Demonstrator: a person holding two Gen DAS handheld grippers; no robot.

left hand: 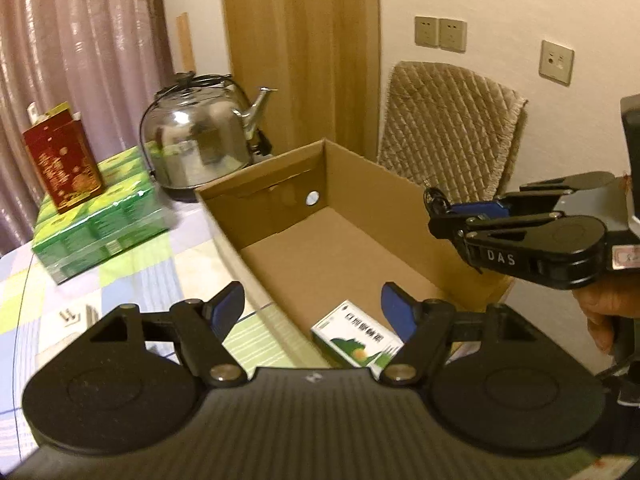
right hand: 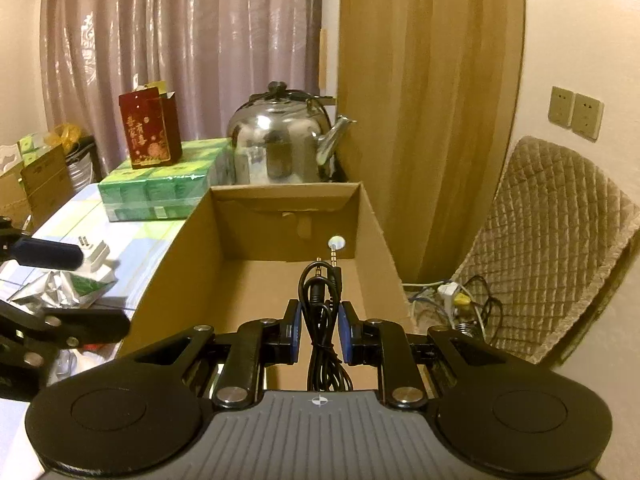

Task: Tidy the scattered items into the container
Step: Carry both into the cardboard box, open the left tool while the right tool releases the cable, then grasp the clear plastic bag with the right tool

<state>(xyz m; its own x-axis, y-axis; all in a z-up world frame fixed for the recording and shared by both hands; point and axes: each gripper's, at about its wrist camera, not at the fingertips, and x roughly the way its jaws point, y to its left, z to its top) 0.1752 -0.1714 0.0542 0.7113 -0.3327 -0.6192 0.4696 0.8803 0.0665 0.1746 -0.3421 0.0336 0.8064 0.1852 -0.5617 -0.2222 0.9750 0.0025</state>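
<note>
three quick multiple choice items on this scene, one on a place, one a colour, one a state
1. Where is the green-and-white medicine box?
A inside the brown cardboard box
B on the kettle
C on the chair

2. What colour is the tall carton on the green wrapped packs?
A blue
B dark red
C white

3. What is the right gripper doing?
A empty and wide open
B gripping a spoon
C shut on the black audio cable

Answers: A, it lies on the box floor; B, red with gold print; C, pads pinch the cable.
</note>
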